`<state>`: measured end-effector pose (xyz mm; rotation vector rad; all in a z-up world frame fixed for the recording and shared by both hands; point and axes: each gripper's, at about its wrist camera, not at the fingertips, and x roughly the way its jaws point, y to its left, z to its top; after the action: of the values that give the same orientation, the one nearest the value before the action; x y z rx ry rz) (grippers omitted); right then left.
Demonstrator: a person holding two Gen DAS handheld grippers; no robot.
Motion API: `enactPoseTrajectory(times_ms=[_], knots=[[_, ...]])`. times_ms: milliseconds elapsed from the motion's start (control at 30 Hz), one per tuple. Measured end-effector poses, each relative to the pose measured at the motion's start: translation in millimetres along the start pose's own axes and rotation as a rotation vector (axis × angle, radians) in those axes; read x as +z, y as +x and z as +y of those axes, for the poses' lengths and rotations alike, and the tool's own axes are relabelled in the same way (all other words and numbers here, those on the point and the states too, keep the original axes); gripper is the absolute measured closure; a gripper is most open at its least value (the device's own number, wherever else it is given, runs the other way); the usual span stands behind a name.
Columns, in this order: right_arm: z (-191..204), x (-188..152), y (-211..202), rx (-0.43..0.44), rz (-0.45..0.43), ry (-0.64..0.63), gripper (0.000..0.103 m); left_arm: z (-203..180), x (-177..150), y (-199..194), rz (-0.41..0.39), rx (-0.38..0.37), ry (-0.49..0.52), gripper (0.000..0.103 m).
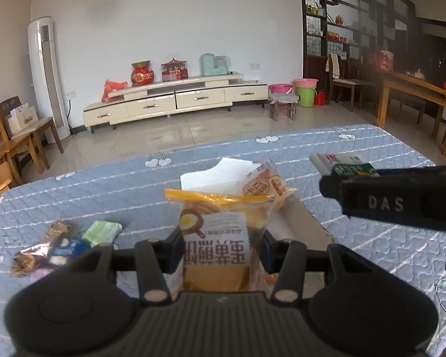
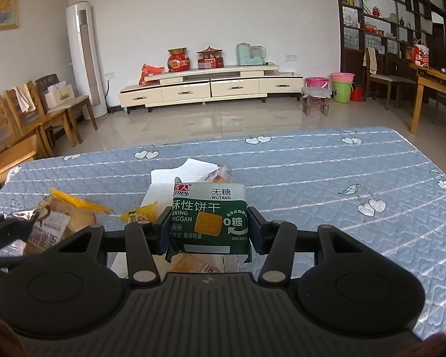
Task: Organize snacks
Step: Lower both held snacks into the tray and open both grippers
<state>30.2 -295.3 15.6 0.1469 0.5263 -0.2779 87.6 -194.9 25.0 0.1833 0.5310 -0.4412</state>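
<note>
quilted blue cloth cover (image 2: 312,178); glossy plastic biscuit pack (image 2: 209,221); matt black plastic fingers (image 1: 175,250); glossy floor tiles (image 2: 223,125)

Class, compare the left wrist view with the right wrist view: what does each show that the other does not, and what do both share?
Only the left wrist view shows the loose snacks on the quilt: a green packet, a blue packet and a brown wrapper. Only the right wrist view shows the green biscuit pack's printed front and a framed picture on the wall. Both show the yellow pastry bag, held in the left gripper, the cardboard box and the blue quilt.
</note>
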Motion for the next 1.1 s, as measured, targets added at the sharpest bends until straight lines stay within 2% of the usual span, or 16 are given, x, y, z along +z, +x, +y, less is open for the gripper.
enactPoseTrajectory(times_ms=[633, 767, 867, 1000, 1100], knots=[[9.8, 10.4, 39.7, 0.026, 0.088, -0.024, 0.040, -3.8, -2.7, 42.3, 0.060, -0.039, 0.004, 0.054], [6.0, 10.5, 40.3, 0.034, 0.095, -0.016, 0.036, -4.5, -2.7, 48.0, 0.071, -0.049, 0.003, 0.054], [2.1, 10.8, 32.8, 0.030, 0.061, 0.004, 0.023, -6.8, -2.4, 53.6, 0.076, -0.063, 0.003, 0.054], [-5.8, 13.4, 14.2, -0.009, 0.011, 0.025, 0.022, -11.4, -0.9, 58.9, 0.081, -0.096, -0.004, 0.054], [-11.8, 15.5, -4.7, -0.035, -0.019, 0.037, 0.021, -14.7, 1.8, 62.4, 0.090, -0.172, -0.024, 0.048]])
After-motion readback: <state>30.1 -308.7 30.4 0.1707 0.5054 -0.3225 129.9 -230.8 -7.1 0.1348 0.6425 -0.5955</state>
